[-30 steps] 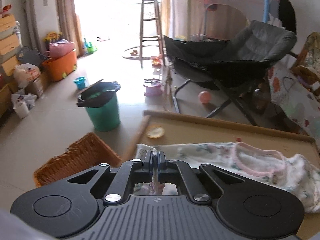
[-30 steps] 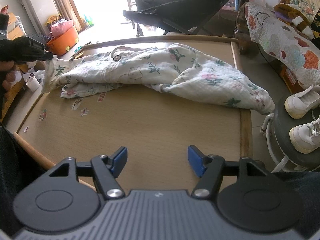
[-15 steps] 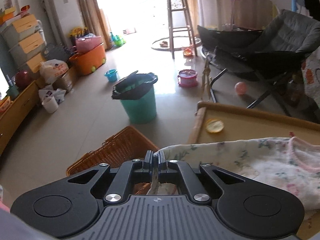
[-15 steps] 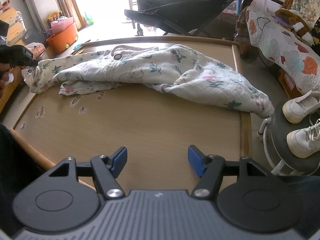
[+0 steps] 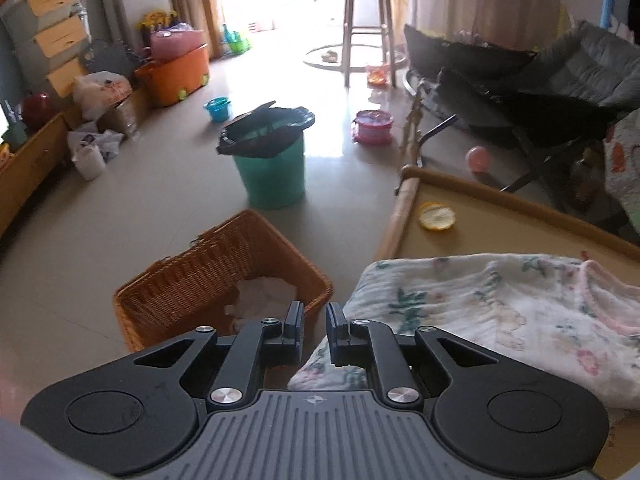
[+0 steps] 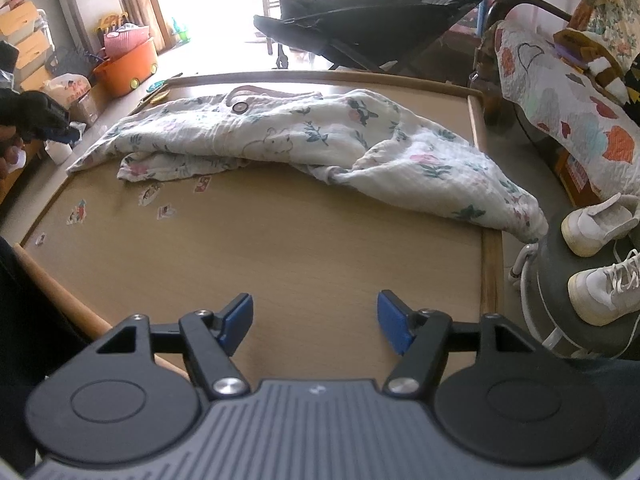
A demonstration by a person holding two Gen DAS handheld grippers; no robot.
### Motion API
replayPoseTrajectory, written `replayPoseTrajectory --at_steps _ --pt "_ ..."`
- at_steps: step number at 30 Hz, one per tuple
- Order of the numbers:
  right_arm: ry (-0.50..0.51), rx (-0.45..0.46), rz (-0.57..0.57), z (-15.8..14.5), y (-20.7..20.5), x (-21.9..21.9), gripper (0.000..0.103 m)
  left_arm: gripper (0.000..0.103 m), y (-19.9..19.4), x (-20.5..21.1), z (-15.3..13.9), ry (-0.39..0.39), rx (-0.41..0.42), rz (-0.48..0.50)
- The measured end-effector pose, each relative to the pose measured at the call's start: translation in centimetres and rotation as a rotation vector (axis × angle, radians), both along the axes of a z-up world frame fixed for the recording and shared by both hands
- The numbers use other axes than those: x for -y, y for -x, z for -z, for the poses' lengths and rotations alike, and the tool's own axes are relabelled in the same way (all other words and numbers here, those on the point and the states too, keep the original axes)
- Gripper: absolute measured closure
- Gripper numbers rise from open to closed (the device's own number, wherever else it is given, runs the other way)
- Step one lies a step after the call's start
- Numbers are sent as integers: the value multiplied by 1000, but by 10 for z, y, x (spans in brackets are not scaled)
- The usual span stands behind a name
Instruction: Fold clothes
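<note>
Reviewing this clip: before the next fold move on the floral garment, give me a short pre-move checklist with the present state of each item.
1. Left gripper released: ok. Its jaws have just been opening, and the pads stand apart with no cloth pinched between them.
2. Right gripper free: ok. It is open over bare table, holding nothing.
3. Floral garment fully on the table: not ok. One end droops over the right edge and one corner reaches past the left edge.
4. Garment flat: not ok. It is bunched and twisted near the middle.
5. Fold area free: ok, only flat stickers lie there.
6. Wicker basket contents: cannot tell beyond something pale inside.
</note>
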State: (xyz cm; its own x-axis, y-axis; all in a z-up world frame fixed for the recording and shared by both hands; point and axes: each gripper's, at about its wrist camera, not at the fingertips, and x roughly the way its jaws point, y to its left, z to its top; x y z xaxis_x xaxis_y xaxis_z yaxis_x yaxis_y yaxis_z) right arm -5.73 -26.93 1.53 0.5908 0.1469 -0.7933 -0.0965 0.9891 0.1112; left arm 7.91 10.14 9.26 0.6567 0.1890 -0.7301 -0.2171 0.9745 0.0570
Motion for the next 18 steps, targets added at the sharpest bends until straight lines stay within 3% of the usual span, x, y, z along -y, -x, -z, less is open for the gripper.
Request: replayPoseTrajectory --at_steps 2,4,12,18 --pt "11 0 -5 0 0 -2 34 48 4 2 -1 13 28 4" --pt "20 1 -9 1 0 -3 33 41 7 3 -3 16 66 -9" --pt "56 0 -17 1 1 -8 33 40 13 -3 -21 66 164 -49" --pt "64 -6 -10 1 0 -8 33 41 23 4 -33 159 204 41"
